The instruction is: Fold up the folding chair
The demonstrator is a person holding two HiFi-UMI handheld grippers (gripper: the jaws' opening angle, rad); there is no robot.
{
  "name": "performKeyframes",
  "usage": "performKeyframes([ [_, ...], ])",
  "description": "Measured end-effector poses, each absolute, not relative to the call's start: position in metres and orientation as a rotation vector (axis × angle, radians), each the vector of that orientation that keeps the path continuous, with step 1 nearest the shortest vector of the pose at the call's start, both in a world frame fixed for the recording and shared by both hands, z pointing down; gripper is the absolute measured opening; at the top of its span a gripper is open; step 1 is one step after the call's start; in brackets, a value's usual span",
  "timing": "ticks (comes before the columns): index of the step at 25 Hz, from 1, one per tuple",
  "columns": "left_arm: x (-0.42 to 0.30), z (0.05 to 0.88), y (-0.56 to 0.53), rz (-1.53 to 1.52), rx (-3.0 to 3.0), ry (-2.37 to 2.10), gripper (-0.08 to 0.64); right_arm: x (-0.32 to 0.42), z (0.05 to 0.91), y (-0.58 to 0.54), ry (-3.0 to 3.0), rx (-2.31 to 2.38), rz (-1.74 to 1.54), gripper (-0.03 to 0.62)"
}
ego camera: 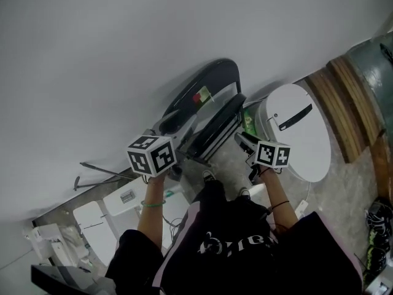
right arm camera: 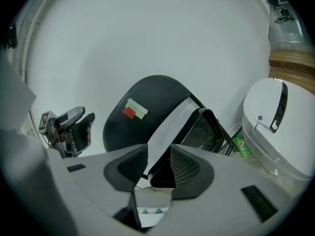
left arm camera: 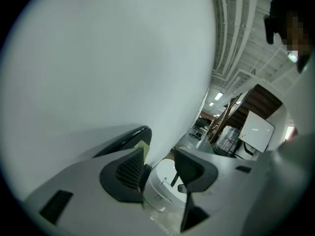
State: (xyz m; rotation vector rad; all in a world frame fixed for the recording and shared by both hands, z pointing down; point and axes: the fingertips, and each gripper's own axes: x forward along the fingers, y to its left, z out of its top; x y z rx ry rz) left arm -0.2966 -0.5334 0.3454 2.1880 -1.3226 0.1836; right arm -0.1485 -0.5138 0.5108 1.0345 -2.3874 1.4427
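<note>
Folding chair (right arm camera: 152,95), nearly shut, is pinched by its seat edge in the right gripper (right arm camera: 158,163). Left gripper (left arm camera: 160,168) beside it is open and empty. I would push gently.

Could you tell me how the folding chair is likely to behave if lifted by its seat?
Probably stiff: the folding chair looks like hard black panels on thin tubing. Its hinged seat may swing when lifted. Standing narrow against the wall, it could tip sideways.
</note>
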Motion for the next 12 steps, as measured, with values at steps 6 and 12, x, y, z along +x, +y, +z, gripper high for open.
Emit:
performKeyframes([
  [6,-0.24,0.369,-0.476,0.119,2.132,-1.281,0.193,-0.126,0.487,-0.48,-2.449,0.986,1.404,0.129],
  [12,-0.194,0.384,-0.416,0.069,2.086,-1.3,0.179,-0.097,0.472,-0.432,-2.494,0.931,1.351,0.102],
])
